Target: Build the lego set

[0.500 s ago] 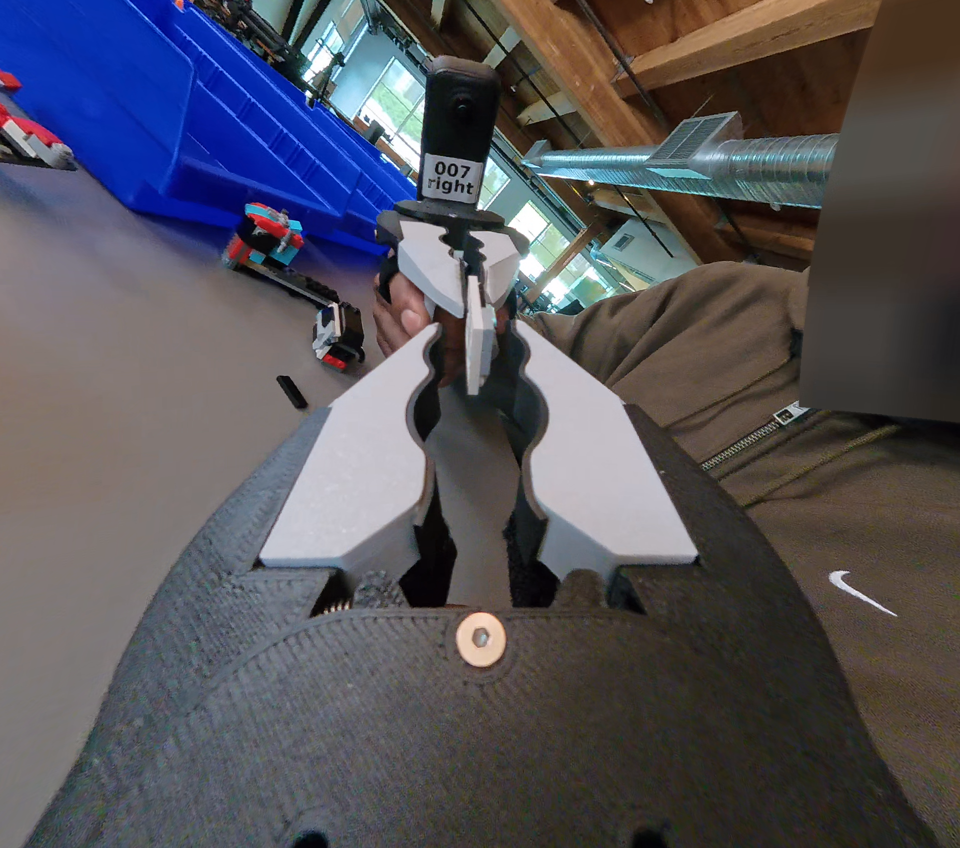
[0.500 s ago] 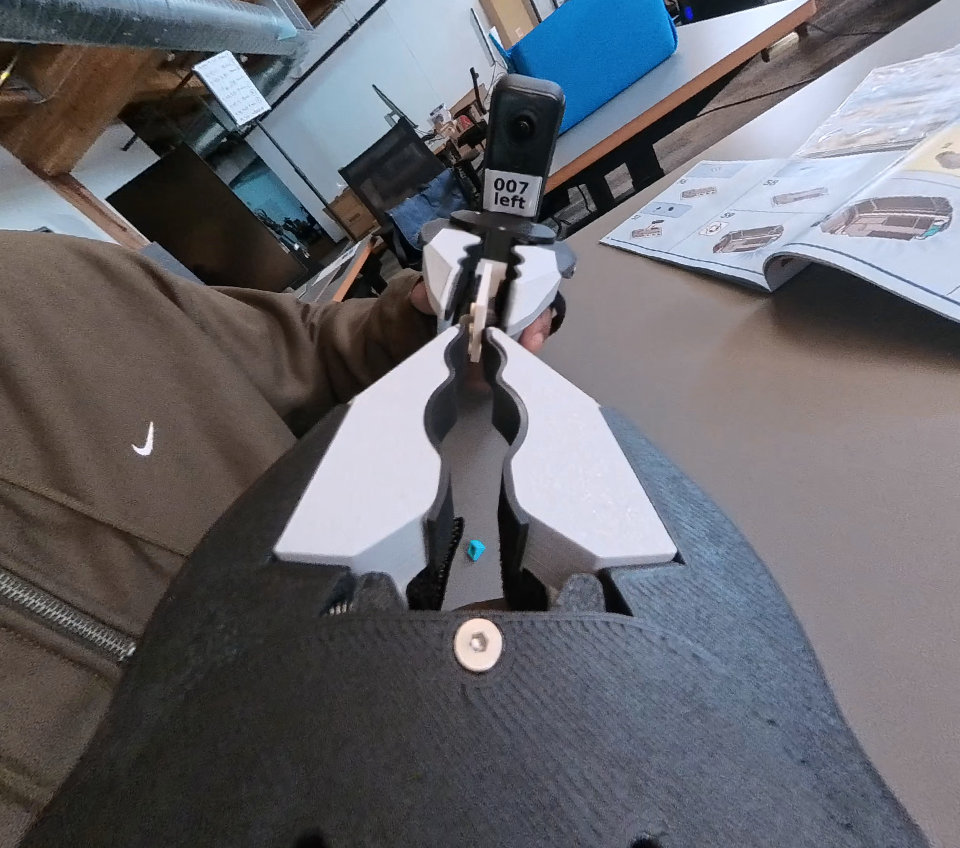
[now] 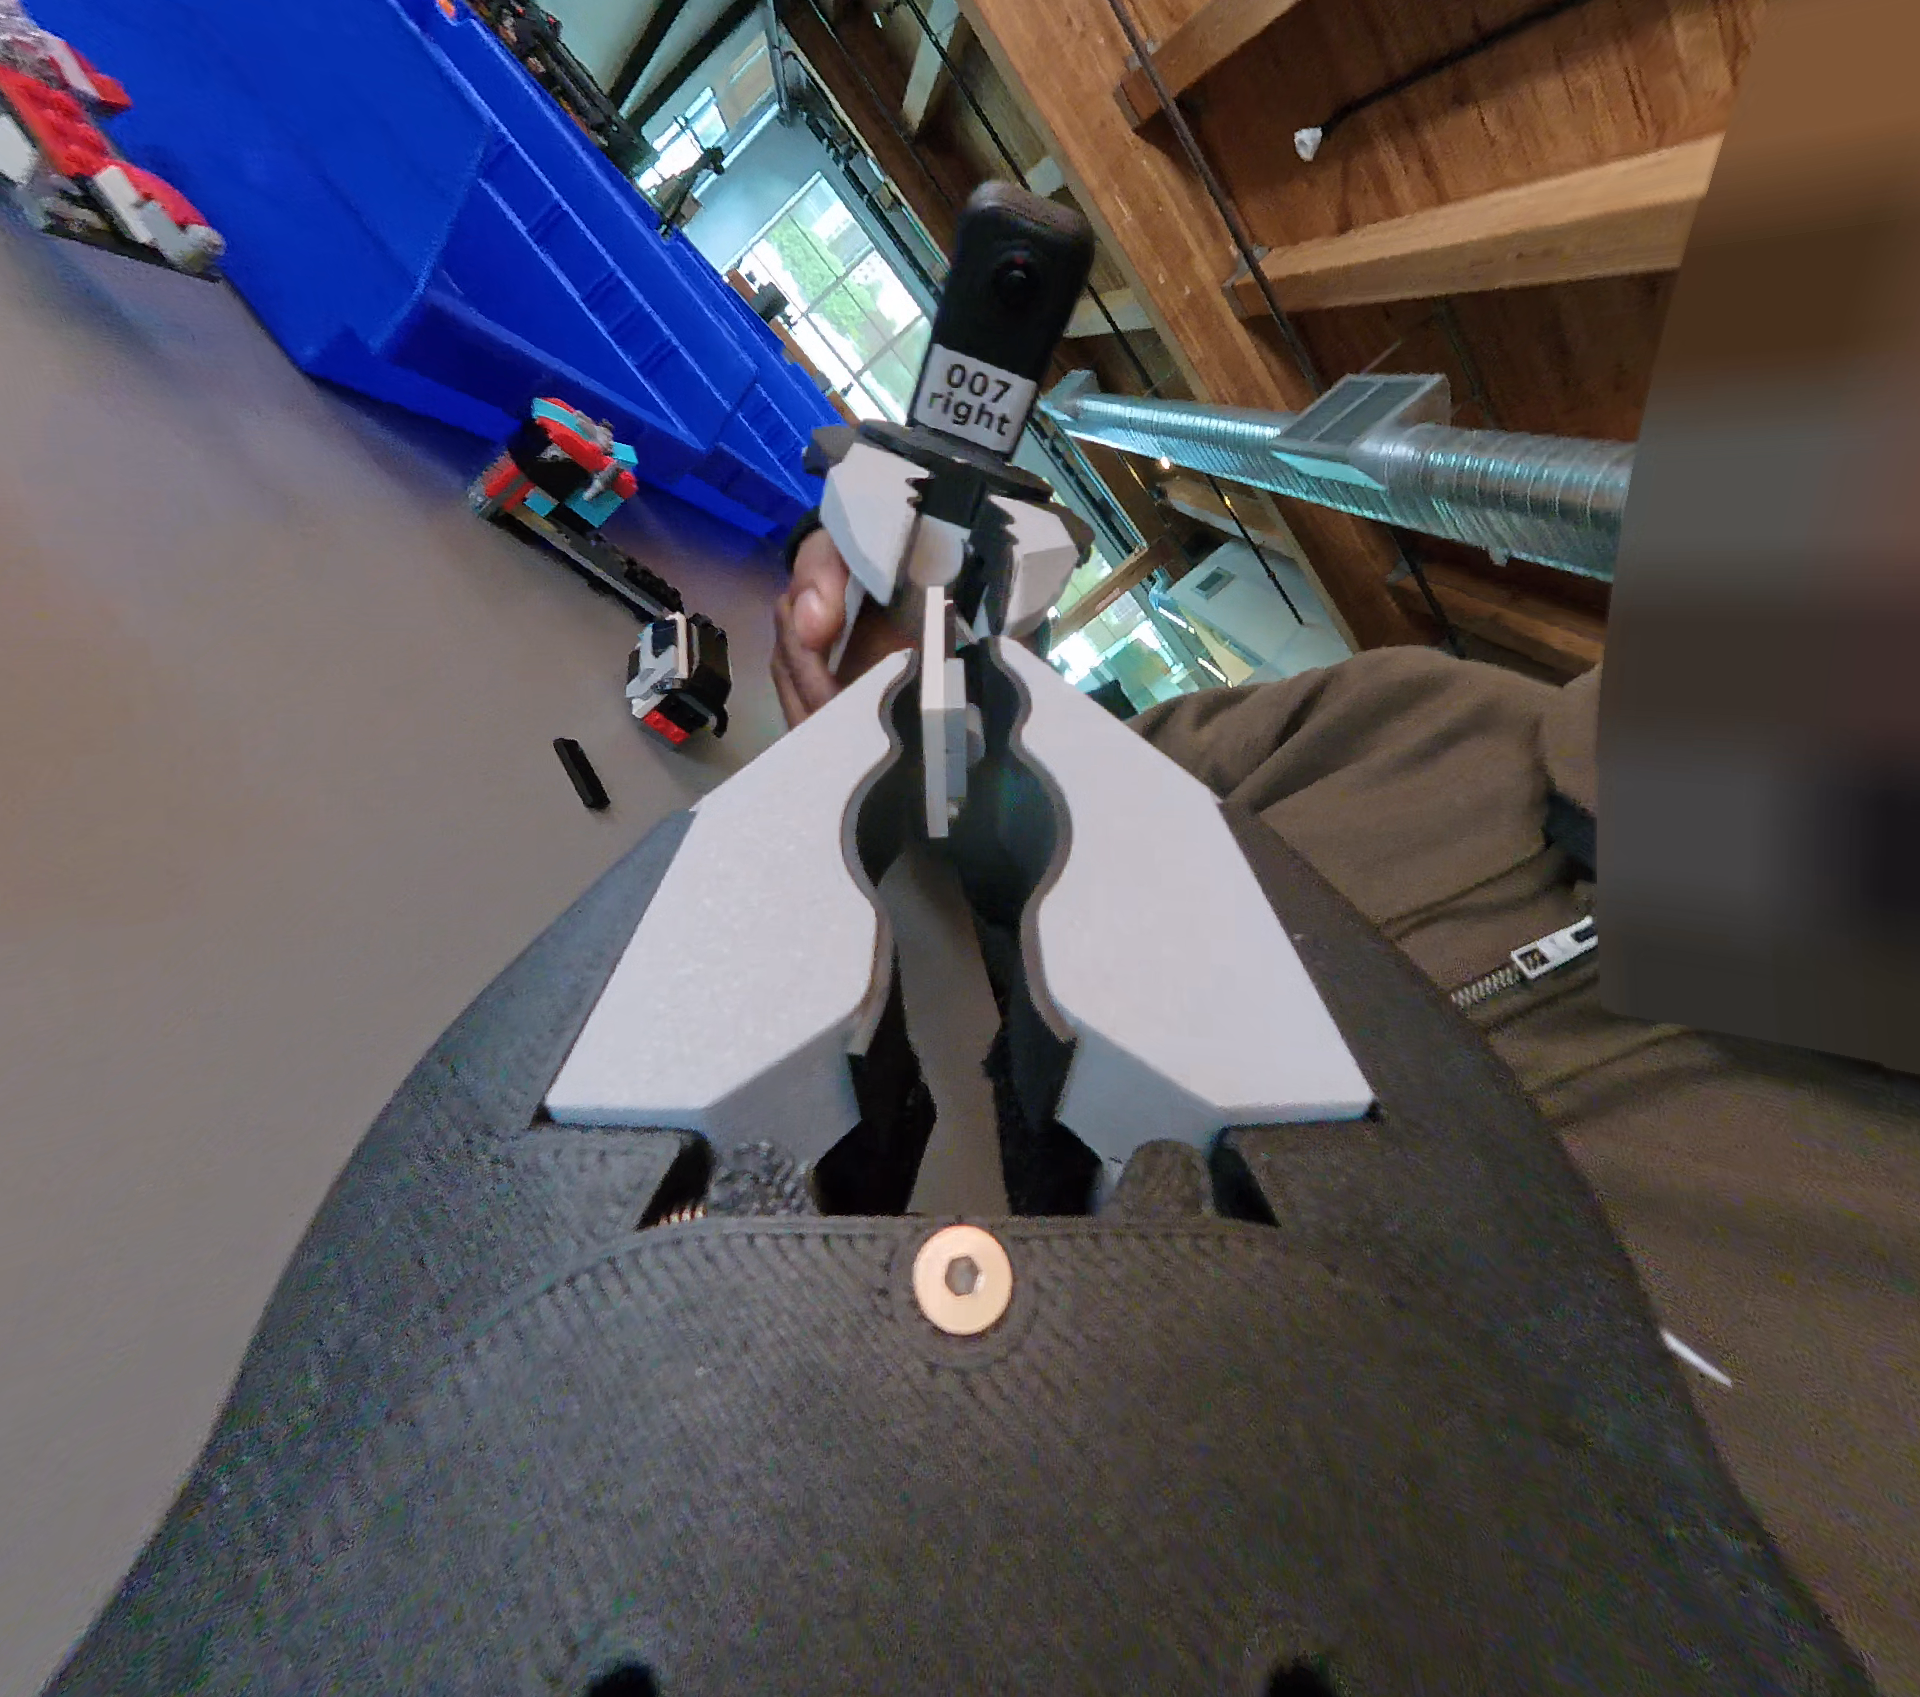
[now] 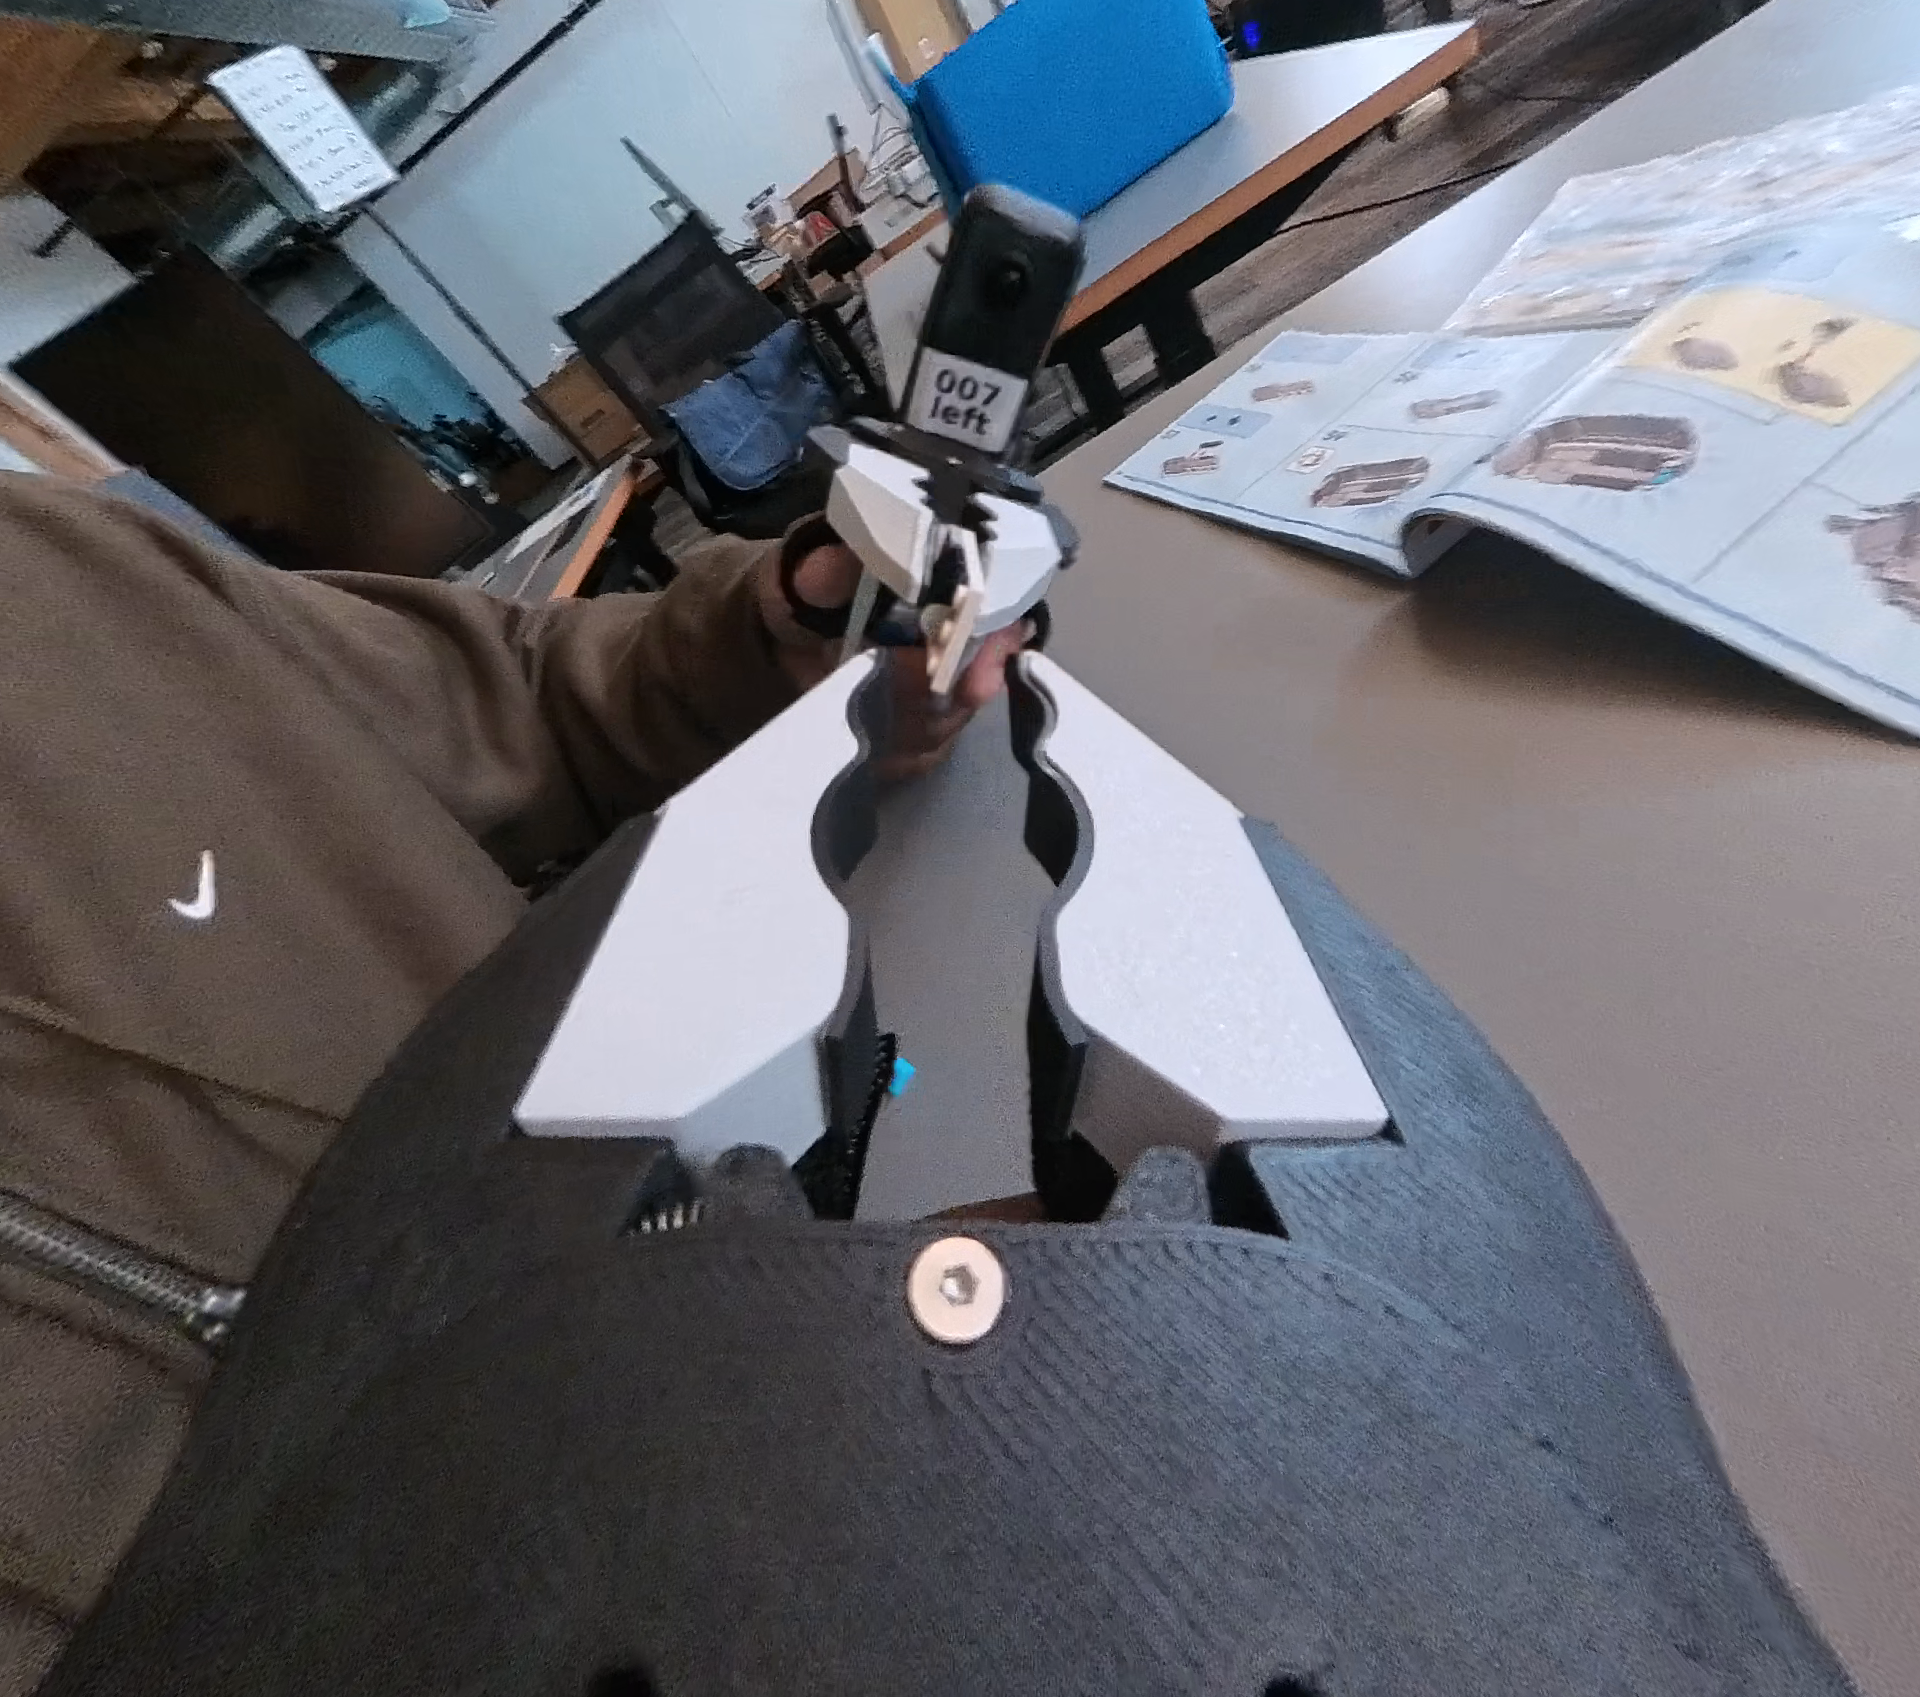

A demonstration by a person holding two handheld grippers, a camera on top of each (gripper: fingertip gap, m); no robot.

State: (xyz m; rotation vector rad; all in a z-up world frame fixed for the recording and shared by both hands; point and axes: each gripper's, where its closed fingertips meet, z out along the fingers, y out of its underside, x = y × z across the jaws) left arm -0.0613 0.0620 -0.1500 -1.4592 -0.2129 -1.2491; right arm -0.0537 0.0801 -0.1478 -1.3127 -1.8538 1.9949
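In the left wrist view my left gripper [image 3: 951, 660] is shut on a thin flat pale grey plate [image 3: 940, 743] that stands on edge between its fingertips. My right gripper [image 3: 951, 577] faces it just beyond the plate's far end, with its jaws apart. In the right wrist view my right gripper [image 4: 945, 671] is open with nothing between its fingers. The left gripper [image 4: 940, 598] shows a short way ahead of it, holding the plate [image 4: 954, 634]. Both grippers are held above the brown table [image 4: 1455, 920].
Blue bins [image 3: 312, 141] stand along the table's far side. Small brick builds [image 3: 561, 473] [image 3: 675, 676] [image 3: 83, 182] and a loose black piece [image 3: 580, 772] lie before them. An open instruction booklet [image 4: 1558, 442] lies at the right. A person's brown jacket [image 4: 260, 816] is close. Only a small space, under 4 cm, lies between the two pairs of fingers.
The right gripper's jaws have opened and let the plate go. The left gripper's jaws have closed on it. The two grippers have drawn slightly apart.
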